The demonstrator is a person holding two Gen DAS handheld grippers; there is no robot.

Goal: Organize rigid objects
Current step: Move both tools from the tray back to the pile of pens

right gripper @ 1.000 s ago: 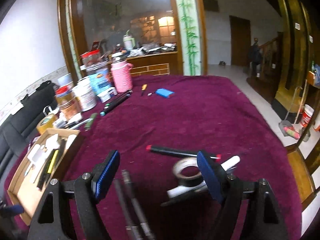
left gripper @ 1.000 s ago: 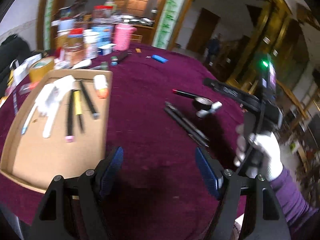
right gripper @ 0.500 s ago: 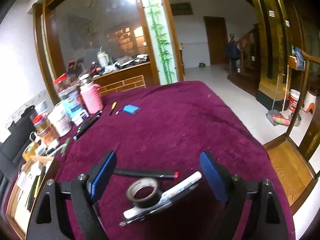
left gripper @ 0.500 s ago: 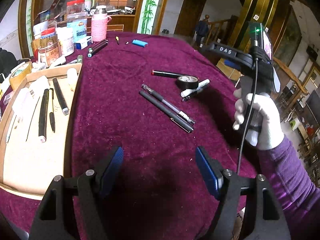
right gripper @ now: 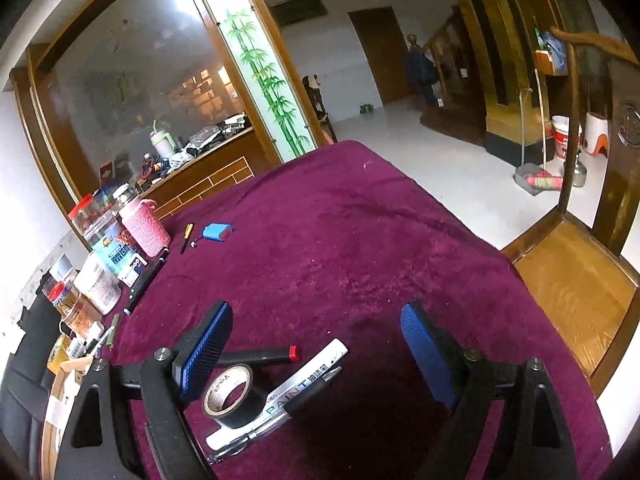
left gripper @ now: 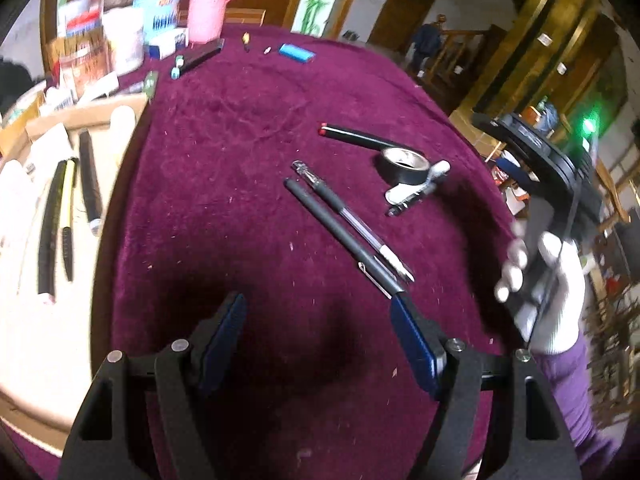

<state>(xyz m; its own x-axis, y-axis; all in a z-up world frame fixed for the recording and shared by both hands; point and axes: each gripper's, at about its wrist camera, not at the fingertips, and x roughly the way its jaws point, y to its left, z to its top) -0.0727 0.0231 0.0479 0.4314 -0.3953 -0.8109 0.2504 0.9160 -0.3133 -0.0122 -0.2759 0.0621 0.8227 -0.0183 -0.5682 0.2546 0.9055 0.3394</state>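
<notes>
both grippers have advanced across the table [left gripper: 248, 128]. left gripper [left gripper: 318, 322] fingers spread, empty, near two black pens [left gripper: 344, 236]. right gripper [right gripper: 316, 344] fingers spread, empty, over tape roll [right gripper: 228, 396] and paint marker [right gripper: 296, 384].

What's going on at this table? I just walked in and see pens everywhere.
A person is sorting pens and markers off a purple tablecloth into a cardboard tray, holding a gripper in each hand. Both are empty, jaws open. The left gripper hovers near two dark pens. The right gripper hangs over a black tape roll, a white paint marker and a red-capped black marker. Several pens already lie in the tray.
</notes>
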